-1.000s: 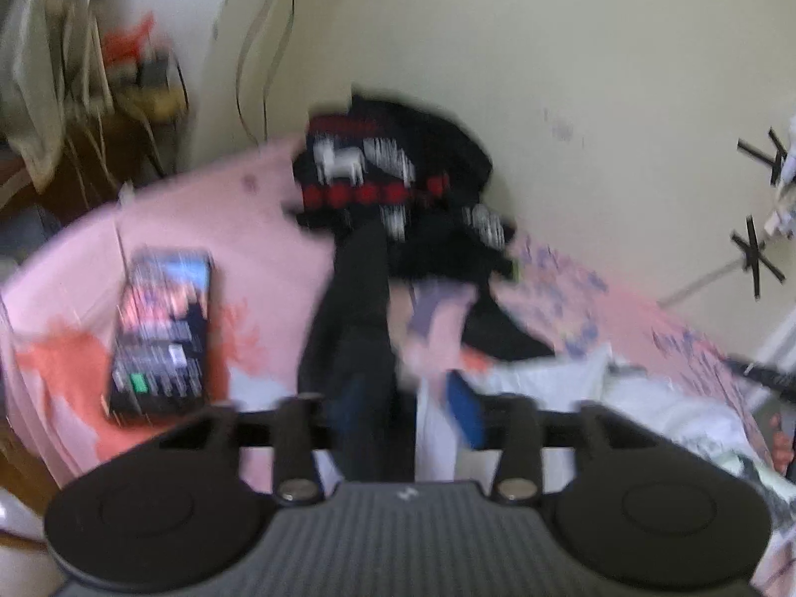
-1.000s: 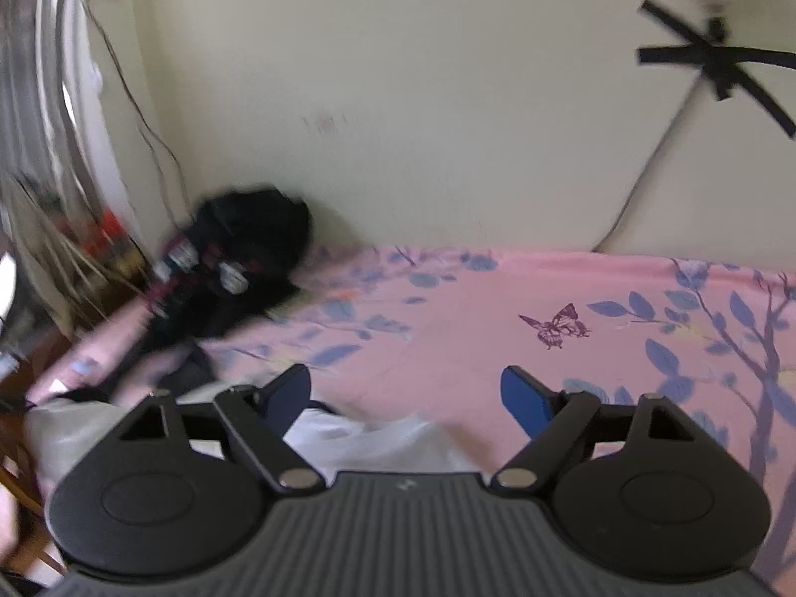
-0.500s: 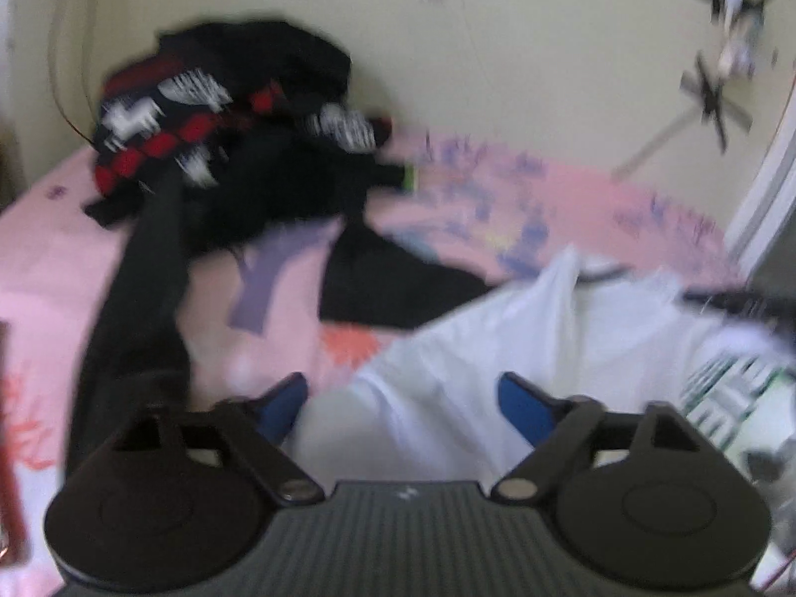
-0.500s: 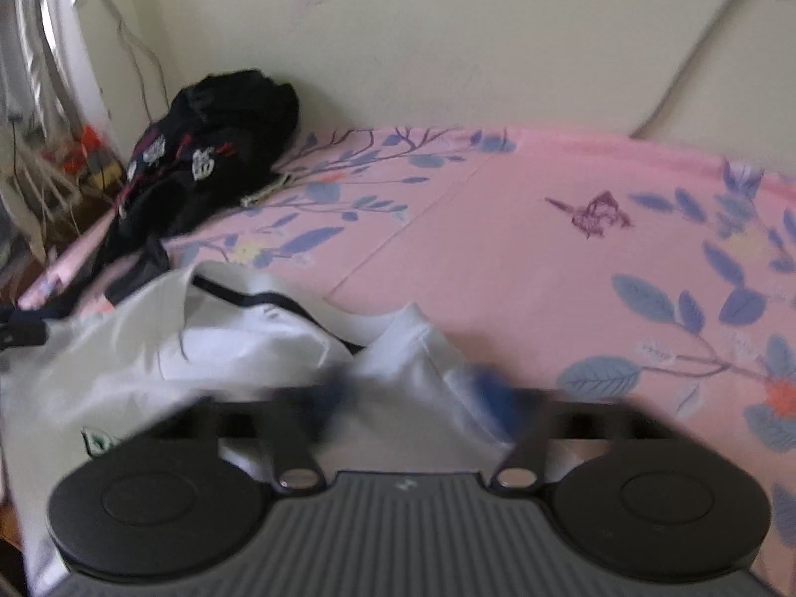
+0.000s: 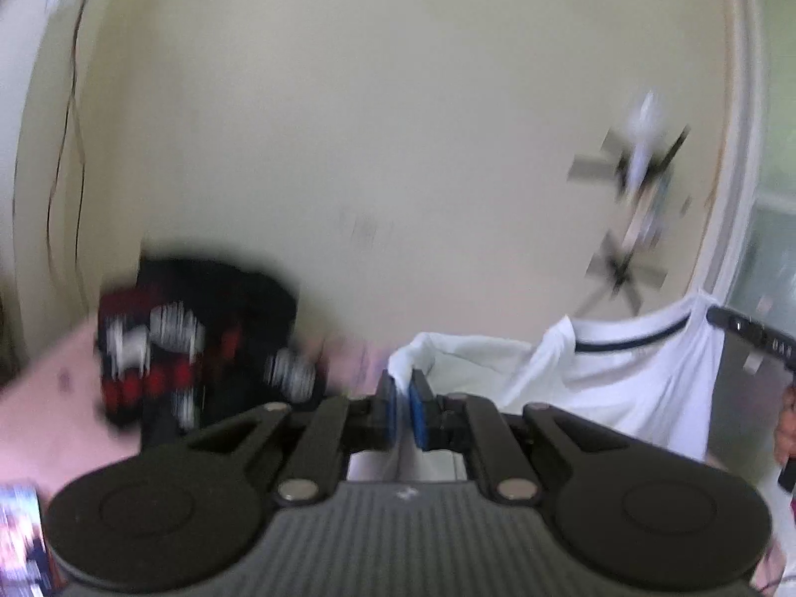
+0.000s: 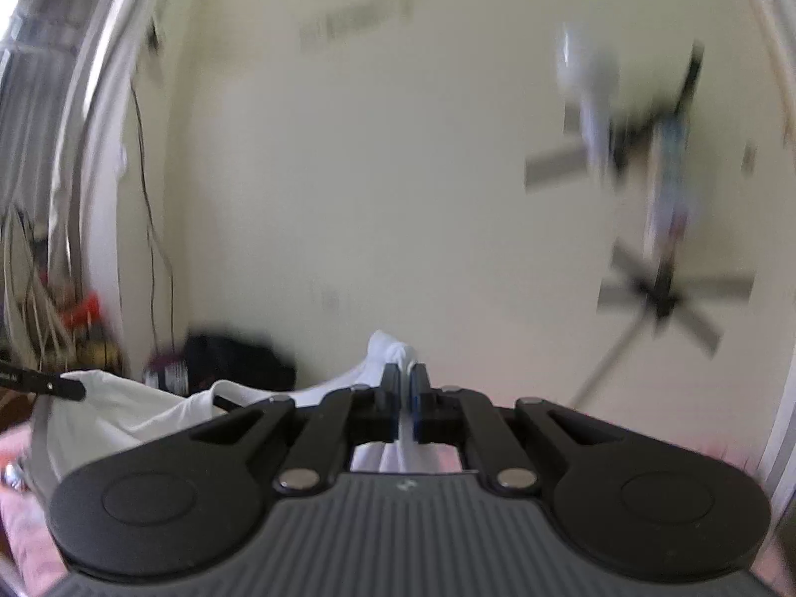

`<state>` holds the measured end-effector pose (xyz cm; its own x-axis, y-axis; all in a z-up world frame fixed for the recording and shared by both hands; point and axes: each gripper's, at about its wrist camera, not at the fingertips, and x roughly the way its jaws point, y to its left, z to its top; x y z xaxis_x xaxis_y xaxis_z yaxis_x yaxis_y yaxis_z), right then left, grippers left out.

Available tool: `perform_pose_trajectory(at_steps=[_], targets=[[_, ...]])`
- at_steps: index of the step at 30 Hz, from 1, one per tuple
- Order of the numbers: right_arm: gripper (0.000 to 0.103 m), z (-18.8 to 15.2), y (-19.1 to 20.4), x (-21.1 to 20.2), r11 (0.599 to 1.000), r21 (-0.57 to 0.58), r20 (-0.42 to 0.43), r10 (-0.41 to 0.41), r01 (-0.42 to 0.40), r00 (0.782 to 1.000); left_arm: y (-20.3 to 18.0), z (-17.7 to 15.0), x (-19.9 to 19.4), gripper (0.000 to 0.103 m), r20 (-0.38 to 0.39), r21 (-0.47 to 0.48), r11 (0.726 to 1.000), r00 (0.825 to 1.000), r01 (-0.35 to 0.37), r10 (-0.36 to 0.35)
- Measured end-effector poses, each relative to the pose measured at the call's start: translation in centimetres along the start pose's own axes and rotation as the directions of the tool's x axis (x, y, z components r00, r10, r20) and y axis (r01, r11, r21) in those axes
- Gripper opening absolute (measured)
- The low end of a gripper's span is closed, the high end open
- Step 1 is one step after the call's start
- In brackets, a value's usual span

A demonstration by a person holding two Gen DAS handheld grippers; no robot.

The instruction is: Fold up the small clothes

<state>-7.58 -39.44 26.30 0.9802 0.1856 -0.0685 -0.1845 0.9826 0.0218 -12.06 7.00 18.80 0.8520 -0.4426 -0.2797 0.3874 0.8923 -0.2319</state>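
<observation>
Both the left gripper (image 5: 402, 400) and right gripper (image 6: 404, 395) pinch a raised white shirt (image 5: 622, 373); folding not yet begun

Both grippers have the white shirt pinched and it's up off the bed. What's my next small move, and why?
Probably draw the two grippers apart to stretch the white shirt flat before laying it down. The left gripper and right gripper are each shut on a bunched bit of fabric, and the cloth sags between them, its dark-trimmed neckline drooping.

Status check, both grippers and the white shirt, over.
Left gripper shut on white shirt. Right gripper shut on it too, shirt lifted between them. Dark clothes pile on the pink bed, clear of the shirt.
</observation>
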Motion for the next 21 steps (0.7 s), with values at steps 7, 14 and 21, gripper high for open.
perform_pose_trajectory(at_steps=[7, 14, 21], targets=[[0.0, 10.2, 2.3, -7.1, 0.989, -0.076, 0.334, -0.095, 0.127, 0.938, -5.2, 8.9, -7.2, 0.006, 0.375, 0.099, 0.995, 0.926, 0.007, -0.044], [0.0, 19.0, 5.6, -12.6, 0.955, -0.118, 0.54, -0.169, 0.273, 0.825, -8.9, 15.8, -13.0, 0.006, 0.588, 0.11, 0.994, 0.806, 0.002, -0.067], [0.0, 24.4, 7.7, -15.5, 0.925, -0.185, 0.605, -0.16, 0.332, 0.78, -12.1, 19.2, -16.1, 0.006, 0.687, 0.112, 0.991, 0.726, -0.067, -0.029]])
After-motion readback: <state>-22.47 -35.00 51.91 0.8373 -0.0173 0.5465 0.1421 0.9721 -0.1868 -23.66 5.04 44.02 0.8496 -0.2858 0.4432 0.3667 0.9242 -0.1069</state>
